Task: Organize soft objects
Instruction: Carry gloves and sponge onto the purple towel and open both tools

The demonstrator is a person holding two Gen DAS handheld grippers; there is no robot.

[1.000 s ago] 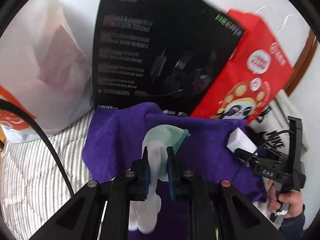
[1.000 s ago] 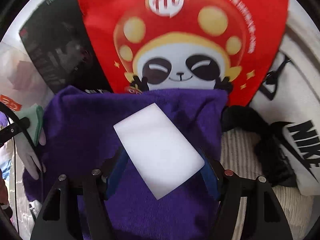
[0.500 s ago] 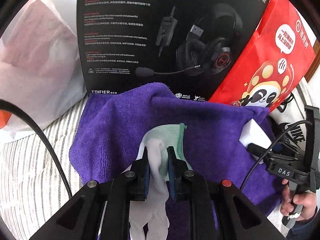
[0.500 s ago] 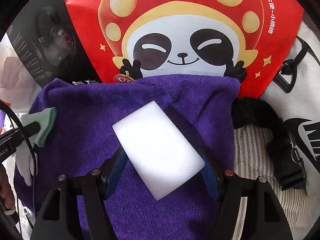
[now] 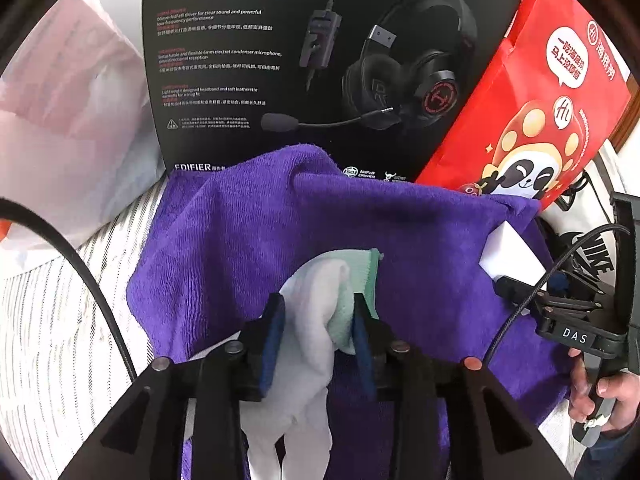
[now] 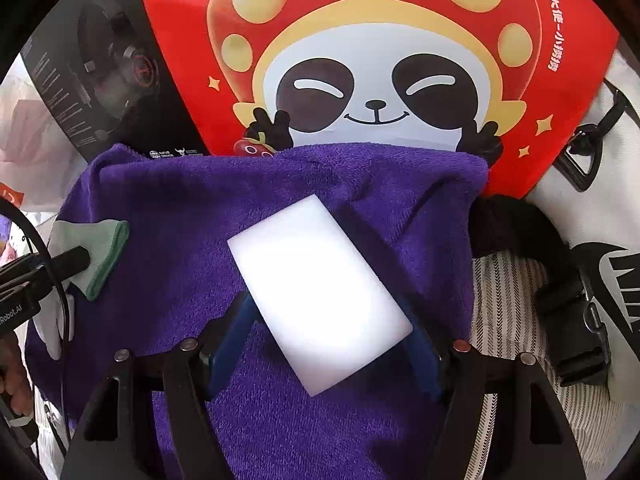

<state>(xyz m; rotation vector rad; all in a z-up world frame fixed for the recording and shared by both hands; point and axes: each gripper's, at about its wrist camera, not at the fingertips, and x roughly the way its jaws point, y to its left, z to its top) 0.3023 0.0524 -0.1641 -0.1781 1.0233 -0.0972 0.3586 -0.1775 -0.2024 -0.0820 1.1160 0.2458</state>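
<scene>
Left gripper [image 5: 318,334] jaws were opening around the glove [image 5: 308,344], its pads spread either side, apparently to drop it on the towel [image 5: 240,240]. Right gripper [image 6: 326,344] jaws were also opening, the sponge [image 6: 320,292] lying between them on the same towel, pads barely at its edges, so likely a release too. Behind, the headset box [image 5: 280,60] and red bag [image 6: 380,60] stood propped up, bounding the pile on the striped bed [image 5: 48,320].

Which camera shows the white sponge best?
The right wrist view: the whole sponge lies centred on the purple towel, between the right gripper's opening jaws. The left wrist view catches only one corner of it at the right edge, partly behind that gripper.
</scene>
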